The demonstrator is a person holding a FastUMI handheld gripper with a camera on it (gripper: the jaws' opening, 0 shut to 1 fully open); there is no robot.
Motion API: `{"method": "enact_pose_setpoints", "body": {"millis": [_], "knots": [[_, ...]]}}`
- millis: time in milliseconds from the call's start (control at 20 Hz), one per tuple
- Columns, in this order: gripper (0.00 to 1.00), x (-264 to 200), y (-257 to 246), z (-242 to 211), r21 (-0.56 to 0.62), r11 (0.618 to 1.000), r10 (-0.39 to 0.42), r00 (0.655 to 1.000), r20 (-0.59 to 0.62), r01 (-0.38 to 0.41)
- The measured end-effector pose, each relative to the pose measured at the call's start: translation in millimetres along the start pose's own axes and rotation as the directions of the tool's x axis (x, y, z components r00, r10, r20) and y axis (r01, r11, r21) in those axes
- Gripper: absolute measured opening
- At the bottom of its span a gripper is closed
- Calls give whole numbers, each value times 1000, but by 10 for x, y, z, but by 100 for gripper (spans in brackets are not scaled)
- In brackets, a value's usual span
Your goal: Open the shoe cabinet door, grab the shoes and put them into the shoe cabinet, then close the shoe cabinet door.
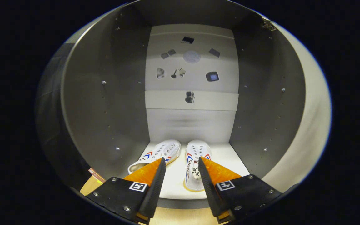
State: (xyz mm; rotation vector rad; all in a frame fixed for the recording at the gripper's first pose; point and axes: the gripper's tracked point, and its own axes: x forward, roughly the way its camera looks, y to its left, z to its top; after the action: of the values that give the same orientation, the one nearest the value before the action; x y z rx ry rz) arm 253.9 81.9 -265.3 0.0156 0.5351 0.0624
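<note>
I look straight into the open shoe cabinet (105, 103), whose grey side walls and pale back panel surround the view. Two white canvas shoes with red and blue stripes stand side by side on its white floor (223, 159), toes toward the back. The left shoe (164, 151) lies just beyond my left finger. The right shoe (194, 162) reaches back into the gap between my fingers, close to the right one. My gripper (182, 164) is open, its fingers apart and pressing on nothing.
A hinge (268, 24) sits at the cabinet's upper right edge, beside a pale strip (311, 125) along the right that may be the open door. Small dark stickers (190, 97) dot the back panel. A light wooden floor (180, 217) shows below the fingers.
</note>
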Motion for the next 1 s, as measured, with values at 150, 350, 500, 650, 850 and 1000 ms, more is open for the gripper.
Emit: {"method": "enact_pose_setpoints", "body": {"millis": [150, 350, 500, 650, 850, 1000], "knots": [[79, -510, 31, 131, -17, 999, 29, 997, 74, -28], [91, -1187, -105, 279, -40, 999, 25, 984, 174, -18], [93, -1729, -304, 317, -58, 998, -5, 975, 224, 19], [94, -2172, -566, 338, -48, 996, -61, 960, 272, 77], [95, -2783, -943, 249, -24, 990, -127, 952, 277, 139], [95, -3177, -1247, 101, 4, 984, -174, 947, 271, 180]]}}
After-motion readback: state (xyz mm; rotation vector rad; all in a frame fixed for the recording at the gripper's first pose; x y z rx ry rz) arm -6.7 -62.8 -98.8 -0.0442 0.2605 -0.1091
